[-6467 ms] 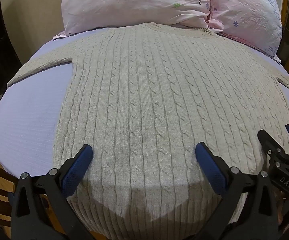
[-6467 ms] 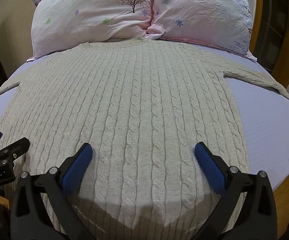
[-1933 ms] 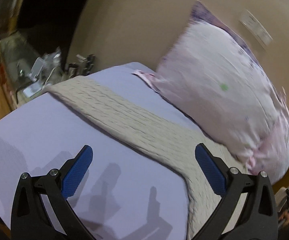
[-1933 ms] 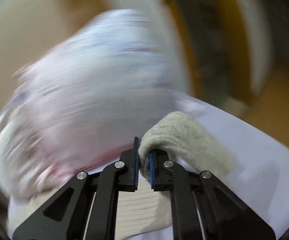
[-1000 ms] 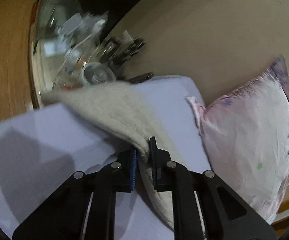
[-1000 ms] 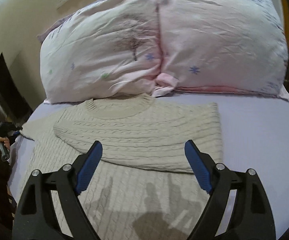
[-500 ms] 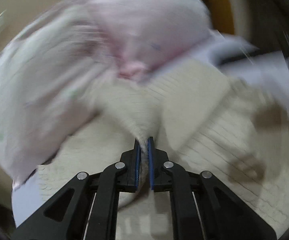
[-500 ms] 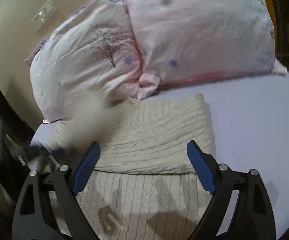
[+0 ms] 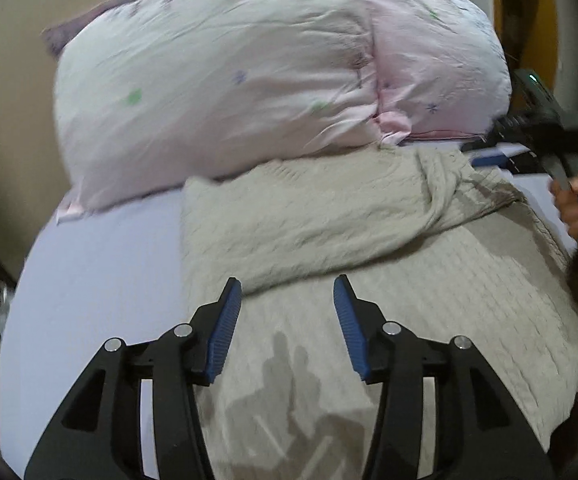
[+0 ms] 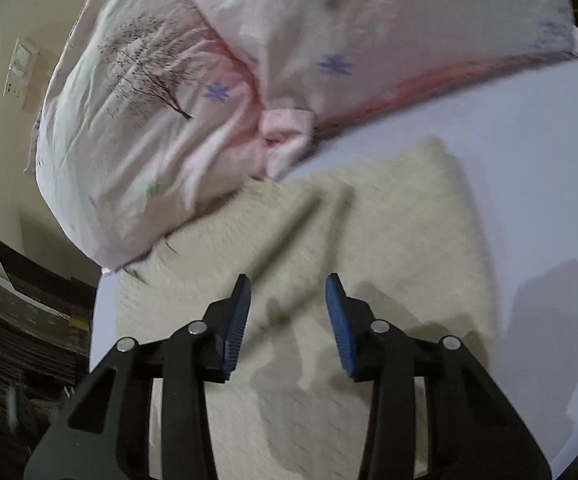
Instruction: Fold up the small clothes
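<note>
A cream cable-knit sweater (image 9: 389, 320) lies flat on the lilac bed sheet (image 9: 97, 272). Both sleeves are folded in across its chest; the left sleeve (image 9: 289, 232) lies rumpled on top. My left gripper (image 9: 287, 292) is open and empty, just above the sweater near the sleeve's edge. My right gripper (image 10: 287, 288) is open and empty above the folded sleeves (image 10: 329, 248). The right gripper also shows in the left wrist view (image 9: 537, 140), held by a hand at the sweater's right shoulder.
Two pink flowered pillows (image 9: 249, 80) lie at the head of the bed, touching the sweater's collar; they also show in the right wrist view (image 10: 209, 80). A beige wall with a switch plate (image 10: 21, 64) is behind. Dark furniture (image 10: 17, 320) stands by the bed's left edge.
My left gripper carried the left sleeve across the chest, let it go and opened. My right gripper stayed open and drew closer over the folded sleeves, its jaws narrower than before.
</note>
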The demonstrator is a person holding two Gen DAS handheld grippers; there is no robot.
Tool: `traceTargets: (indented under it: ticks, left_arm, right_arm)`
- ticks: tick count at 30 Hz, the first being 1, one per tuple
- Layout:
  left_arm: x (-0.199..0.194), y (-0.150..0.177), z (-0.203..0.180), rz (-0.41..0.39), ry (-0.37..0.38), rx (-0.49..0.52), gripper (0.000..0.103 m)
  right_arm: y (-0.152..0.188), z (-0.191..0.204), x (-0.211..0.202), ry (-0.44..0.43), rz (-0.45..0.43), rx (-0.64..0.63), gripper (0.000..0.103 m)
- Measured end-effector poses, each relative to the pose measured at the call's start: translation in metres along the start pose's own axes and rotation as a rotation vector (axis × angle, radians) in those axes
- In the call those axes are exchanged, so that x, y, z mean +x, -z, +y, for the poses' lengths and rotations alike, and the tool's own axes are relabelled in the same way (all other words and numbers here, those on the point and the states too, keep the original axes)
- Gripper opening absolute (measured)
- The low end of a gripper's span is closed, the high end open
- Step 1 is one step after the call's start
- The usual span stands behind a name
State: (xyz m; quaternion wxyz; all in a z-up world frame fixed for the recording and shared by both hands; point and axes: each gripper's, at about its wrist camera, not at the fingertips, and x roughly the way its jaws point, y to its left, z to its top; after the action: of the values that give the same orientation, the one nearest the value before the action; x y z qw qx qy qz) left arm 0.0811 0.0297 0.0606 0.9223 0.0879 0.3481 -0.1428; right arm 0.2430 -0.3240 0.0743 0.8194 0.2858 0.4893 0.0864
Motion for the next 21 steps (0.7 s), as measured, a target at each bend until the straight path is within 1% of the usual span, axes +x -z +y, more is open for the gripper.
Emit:
traceTargets:
  ticks: [2,3,4,5,6,7,8,10,11,12,13,15,17,18,19,21]
  left_arm:
    - [-0.008,0.012,0.002,0.010,0.023,-0.036,0.054]
    - [-0.010,0.014,0.001,0.012,0.027,-0.044,0.057]
    - [-0.011,0.018,0.001,0.015,0.028,-0.051,0.058]
    - [-0.014,0.023,0.001,0.017,0.026,-0.055,0.058]
    - [-0.014,0.027,0.001,0.020,0.022,-0.056,0.058]
    - [-0.015,0.030,0.002,0.025,0.015,-0.065,0.058]
    - [-0.017,0.035,0.005,0.027,0.016,-0.076,0.058]
    - [-0.021,0.041,0.012,0.027,0.025,-0.106,0.058]
    - [-0.026,0.047,0.018,0.022,0.039,-0.133,0.058]
    - [-0.028,0.051,0.022,0.021,0.047,-0.149,0.058]
    - [-0.031,0.055,0.026,0.019,0.059,-0.168,0.058]
    - [-0.036,0.066,0.036,0.013,0.090,-0.218,0.059]
    - [-0.042,0.077,0.046,0.011,0.129,-0.279,0.059]
    - [-0.044,0.082,0.050,0.011,0.141,-0.300,0.060]
    - [-0.046,0.089,0.055,0.012,0.161,-0.334,0.060]
    - [-0.048,0.099,0.061,0.020,0.191,-0.374,0.060]
  right_arm:
    - [-0.010,0.016,0.016,0.042,0.007,-0.019,0.049]
    - [-0.013,0.022,0.028,0.106,0.020,-0.033,0.049]
    - [-0.015,0.024,0.039,0.153,0.033,-0.037,0.048]
    - [-0.016,0.025,0.051,0.179,0.050,-0.045,0.029]
    - [-0.017,0.024,0.057,0.174,0.058,-0.055,0.012]
    - [-0.016,0.022,0.054,0.126,0.030,-0.044,0.006]
    - [-0.015,0.020,0.043,0.083,-0.018,-0.031,0.006]
    - [-0.007,0.016,0.000,-0.033,-0.158,-0.037,0.006]
    - [0.001,0.011,-0.023,-0.048,-0.224,-0.045,0.006]
    - [0.010,0.004,-0.039,-0.040,-0.258,-0.045,0.006]
    - [0.023,-0.007,-0.054,-0.021,-0.267,-0.041,0.007]
    - [0.048,-0.030,-0.068,0.045,-0.235,-0.017,0.021]
    - [0.075,-0.056,-0.088,0.096,-0.224,0.012,0.048]
    - [0.088,-0.068,-0.099,0.106,-0.232,0.021,0.054]
    - [0.100,-0.078,-0.111,0.110,-0.242,0.028,0.057]
    - [0.127,-0.096,-0.133,0.092,-0.238,0.038,0.058]
